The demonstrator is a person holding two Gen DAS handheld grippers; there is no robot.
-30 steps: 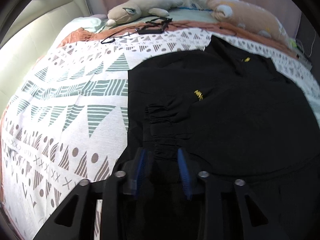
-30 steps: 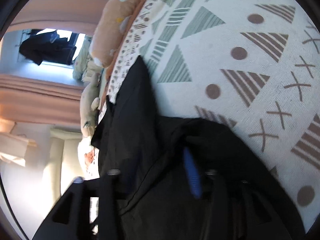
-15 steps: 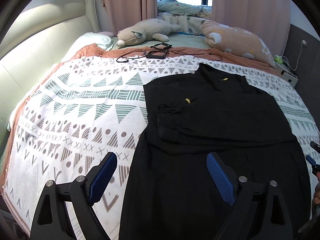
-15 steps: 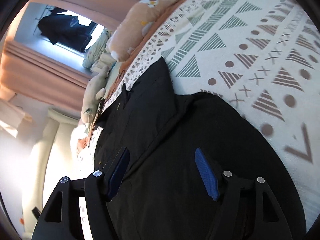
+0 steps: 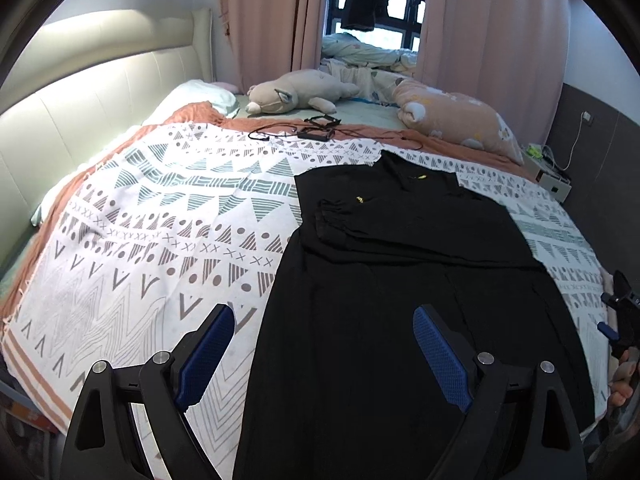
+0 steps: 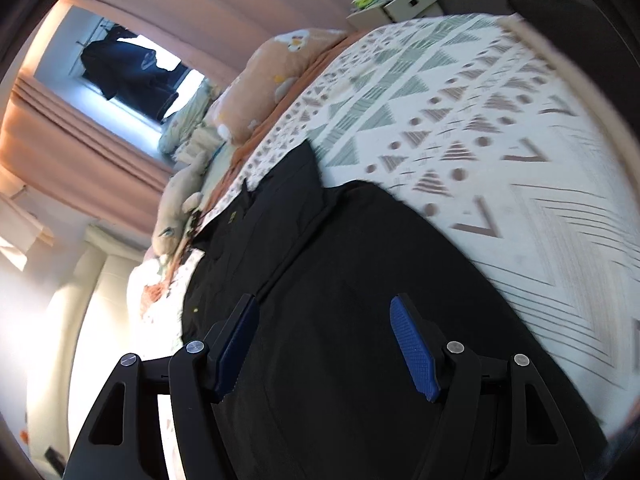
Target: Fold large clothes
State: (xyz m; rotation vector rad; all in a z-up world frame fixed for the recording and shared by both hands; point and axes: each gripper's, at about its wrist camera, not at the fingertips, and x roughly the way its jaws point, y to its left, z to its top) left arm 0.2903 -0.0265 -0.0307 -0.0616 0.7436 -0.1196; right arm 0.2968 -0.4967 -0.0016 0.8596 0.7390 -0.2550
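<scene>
The black garment [image 5: 404, 280] lay flat on the right half of the patterned bedspread [image 5: 160, 216], sleeves already folded across its far chest – the lengthwise folds remained – while left gripper [image 5: 320, 356] and right gripper [image 6: 328, 344] hovered near, jaws wide and empty.

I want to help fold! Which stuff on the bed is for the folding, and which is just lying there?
For the folding:
black long-sleeved garment
left gripper
right gripper

Just lying there:
beige plush animal
peach patterned pillow
black cables
patterned bedspread

place: home bedroom | cues: bed [image 5: 132, 216] (patterned spread), plush toy [image 5: 300, 94], curtains [image 5: 272, 20]
</scene>
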